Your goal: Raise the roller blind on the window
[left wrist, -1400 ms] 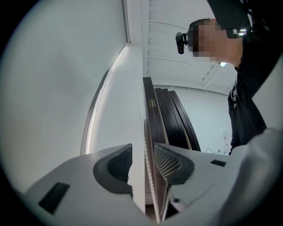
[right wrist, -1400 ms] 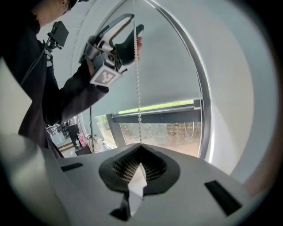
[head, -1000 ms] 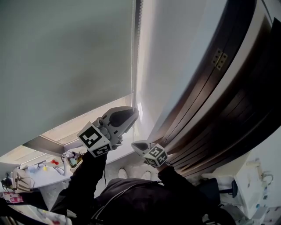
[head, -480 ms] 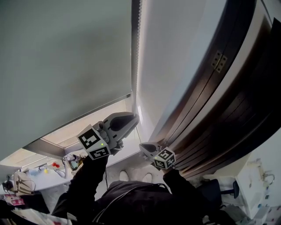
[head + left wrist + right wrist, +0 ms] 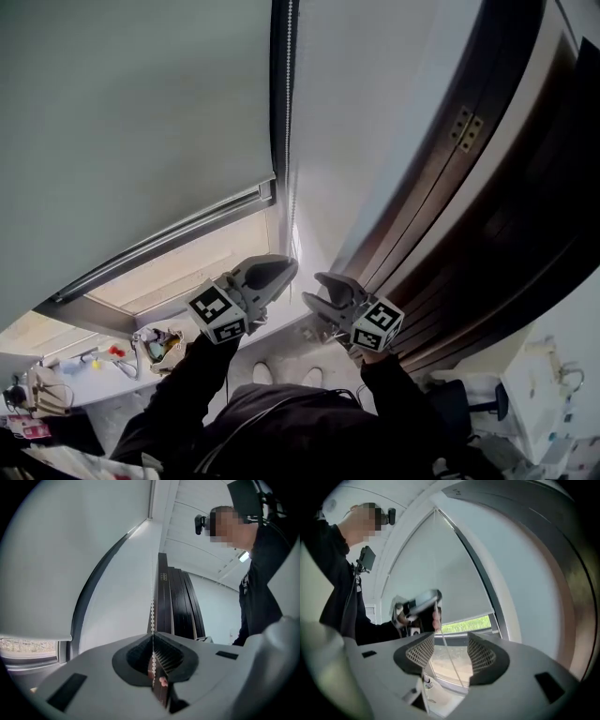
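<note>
Our left gripper pinches the upright bead chain by the blind's right edge; our right gripper, jaws just opened, straddles the chain below without touching.

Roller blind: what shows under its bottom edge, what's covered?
Under the roller blind a strip of window shows, with greenery outside. The glass above that strip is hidden by the blind's fabric.

Daylight enters the window beside a white wall and a dark wooden door.
</note>
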{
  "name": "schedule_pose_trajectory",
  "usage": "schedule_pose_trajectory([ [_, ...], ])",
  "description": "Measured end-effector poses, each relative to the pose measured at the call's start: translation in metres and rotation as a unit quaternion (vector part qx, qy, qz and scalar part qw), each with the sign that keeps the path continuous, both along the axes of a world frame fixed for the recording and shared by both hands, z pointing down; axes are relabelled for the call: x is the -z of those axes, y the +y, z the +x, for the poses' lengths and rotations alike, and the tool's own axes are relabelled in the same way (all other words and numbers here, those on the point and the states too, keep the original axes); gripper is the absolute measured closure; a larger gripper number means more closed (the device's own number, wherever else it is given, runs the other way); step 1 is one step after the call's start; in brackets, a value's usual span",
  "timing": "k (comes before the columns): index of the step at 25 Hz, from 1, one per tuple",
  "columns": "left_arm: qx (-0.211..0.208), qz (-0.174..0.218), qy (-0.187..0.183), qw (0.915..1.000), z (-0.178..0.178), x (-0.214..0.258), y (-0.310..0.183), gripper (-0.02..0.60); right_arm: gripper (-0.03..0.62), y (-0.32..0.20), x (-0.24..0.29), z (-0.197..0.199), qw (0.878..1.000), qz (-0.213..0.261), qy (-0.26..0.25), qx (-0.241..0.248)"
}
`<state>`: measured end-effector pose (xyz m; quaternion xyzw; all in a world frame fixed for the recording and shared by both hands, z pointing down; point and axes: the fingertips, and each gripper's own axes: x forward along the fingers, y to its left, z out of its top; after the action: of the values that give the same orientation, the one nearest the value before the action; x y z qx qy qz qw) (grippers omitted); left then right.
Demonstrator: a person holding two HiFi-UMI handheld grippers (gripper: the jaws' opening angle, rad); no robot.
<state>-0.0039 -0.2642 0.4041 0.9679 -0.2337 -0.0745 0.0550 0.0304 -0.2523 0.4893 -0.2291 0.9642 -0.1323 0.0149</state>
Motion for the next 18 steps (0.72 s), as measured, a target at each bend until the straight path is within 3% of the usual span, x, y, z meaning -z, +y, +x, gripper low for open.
schedule_pose_trajectory([
  [6,-0.002,0.008,0.017,0.9998,0.004,-0.012,0.011,0.568,0.376,0.003,0.100,-0.008,0.996,0.073,-0.046,0.026],
  [9,-0.014,-0.009,0.015,0.9997,0.012,-0.030,0.016,0.568,0.376,0.007,0.133,-0.019,0.993,0.095,-0.054,0.044],
  [15,-0.029,-0.061,-0.017,0.9976,0.026,-0.100,0.037,0.568,0.375,0.007,0.154,-0.033,0.992,0.109,-0.041,0.055],
  [18,-0.045,-0.078,-0.015,0.9959,0.030,-0.138,0.058,0.568,0.376,0.009,0.163,-0.038,0.991,0.111,-0.043,0.060],
])
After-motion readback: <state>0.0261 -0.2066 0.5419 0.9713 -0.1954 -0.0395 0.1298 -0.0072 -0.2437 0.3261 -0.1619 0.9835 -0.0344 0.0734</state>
